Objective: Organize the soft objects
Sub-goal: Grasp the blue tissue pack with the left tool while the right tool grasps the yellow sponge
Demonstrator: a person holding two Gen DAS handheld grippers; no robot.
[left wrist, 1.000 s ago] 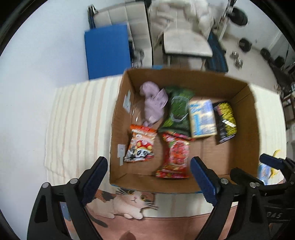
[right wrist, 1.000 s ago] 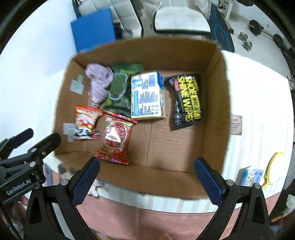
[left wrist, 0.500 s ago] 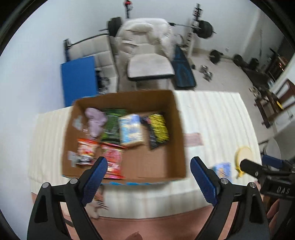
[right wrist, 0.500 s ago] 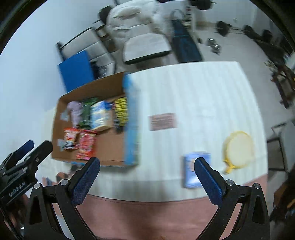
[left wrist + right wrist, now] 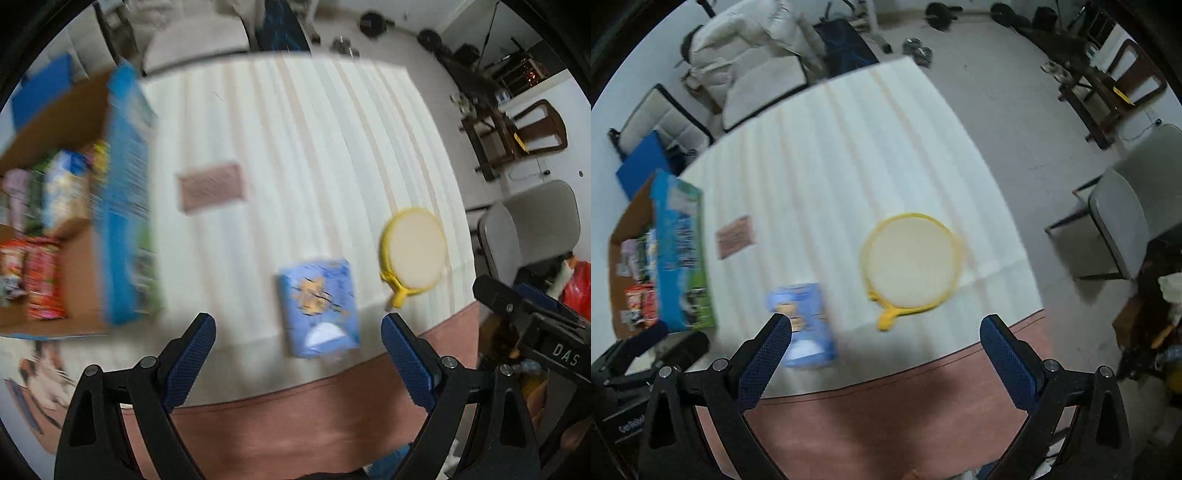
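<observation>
View swung right off box (image 5: pixel 74 206), blue pack (image 5: pixel 319 304) between open jaws

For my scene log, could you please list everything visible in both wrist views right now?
Cardboard box: one, brown with blue printed side, left end of the table.
Soft packets in the box: several, red, green, blue-white, purple; blurred.
Light blue tissue pack: one, near table edge, centre.
Yellow-rimmed round mesh piece: one, cream centre, right of the pack.
Brown card: one, flat, mid-table.
Striped tablecloth: one, cream.
Grey chair: one, right of the table.
Left gripper: black with blue pads, open, empty.
Right gripper: black with blue pads, open, empty.
</observation>
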